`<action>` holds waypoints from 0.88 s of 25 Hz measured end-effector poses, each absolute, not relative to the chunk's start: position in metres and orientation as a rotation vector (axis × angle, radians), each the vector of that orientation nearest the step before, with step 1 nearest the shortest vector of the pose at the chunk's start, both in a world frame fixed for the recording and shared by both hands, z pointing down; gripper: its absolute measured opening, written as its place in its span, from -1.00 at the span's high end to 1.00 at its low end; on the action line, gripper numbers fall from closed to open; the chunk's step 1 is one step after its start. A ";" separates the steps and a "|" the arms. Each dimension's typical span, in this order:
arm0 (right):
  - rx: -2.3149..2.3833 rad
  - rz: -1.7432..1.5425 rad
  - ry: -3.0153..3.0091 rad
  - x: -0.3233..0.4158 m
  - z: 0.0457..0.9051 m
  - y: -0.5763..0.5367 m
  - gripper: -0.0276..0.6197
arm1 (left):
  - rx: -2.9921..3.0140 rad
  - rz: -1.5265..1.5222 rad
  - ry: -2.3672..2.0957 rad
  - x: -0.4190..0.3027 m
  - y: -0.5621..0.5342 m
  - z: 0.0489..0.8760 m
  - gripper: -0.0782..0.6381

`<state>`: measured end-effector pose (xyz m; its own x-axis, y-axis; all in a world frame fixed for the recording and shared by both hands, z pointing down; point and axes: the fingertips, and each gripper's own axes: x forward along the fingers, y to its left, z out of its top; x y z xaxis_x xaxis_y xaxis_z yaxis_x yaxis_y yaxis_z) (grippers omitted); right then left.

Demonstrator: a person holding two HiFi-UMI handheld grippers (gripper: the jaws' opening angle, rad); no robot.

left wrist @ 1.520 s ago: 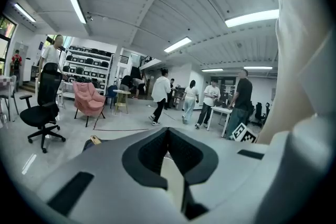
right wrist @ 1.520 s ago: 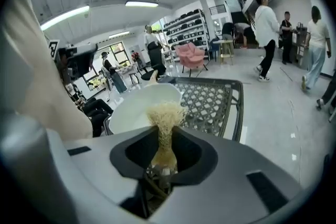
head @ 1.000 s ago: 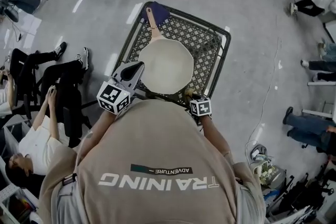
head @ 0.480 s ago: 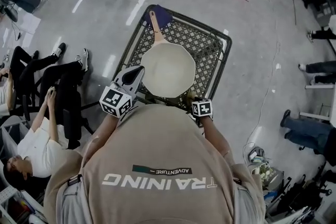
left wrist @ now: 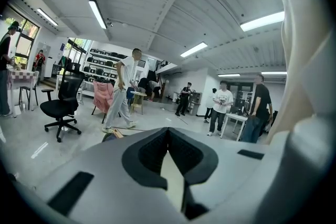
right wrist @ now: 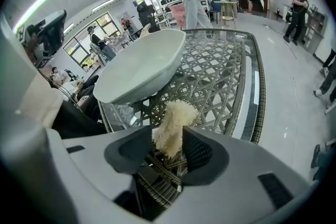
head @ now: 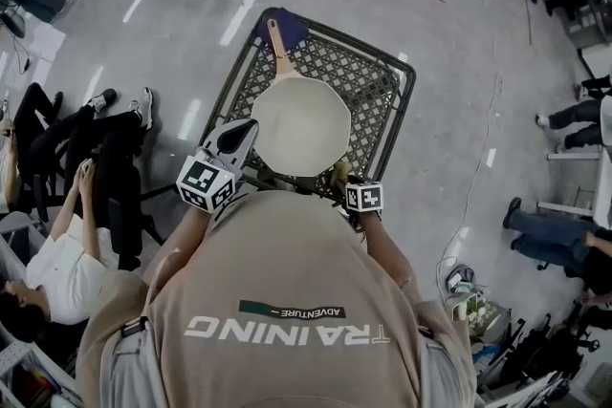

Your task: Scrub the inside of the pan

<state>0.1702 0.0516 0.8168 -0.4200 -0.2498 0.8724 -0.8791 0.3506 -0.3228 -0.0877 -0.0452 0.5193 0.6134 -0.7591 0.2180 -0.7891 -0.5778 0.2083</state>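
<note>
Jaws of the right gripper [right wrist: 170, 149] have just been opening and stand spread, with the pale fuzzy scrubber [right wrist: 172, 123] loose between them, leaning against one pad, at the near right edge of the lattice table [head: 382, 76]. The left gripper [left wrist: 170, 165] is clamped on the near left rim of the cream pan [head: 301, 127], which is tilted at mid-table. Its handle [head: 278, 43] points far left over a blue cloth [head: 290, 17].
</note>
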 end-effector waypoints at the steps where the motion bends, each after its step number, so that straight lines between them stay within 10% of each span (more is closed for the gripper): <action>1: 0.991 1.069 -1.874 0.170 0.816 0.053 0.34 | 2.559 0.150 -1.255 -0.087 -0.045 0.520 0.73; 11: 1.075 1.001 -2.044 0.166 0.779 0.039 0.35 | 2.558 0.128 -1.212 -0.085 -0.044 0.532 0.73; 22: 1.229 0.767 -2.297 0.166 0.683 -0.015 0.80 | 2.620 0.138 -1.138 -0.079 -0.060 0.534 0.73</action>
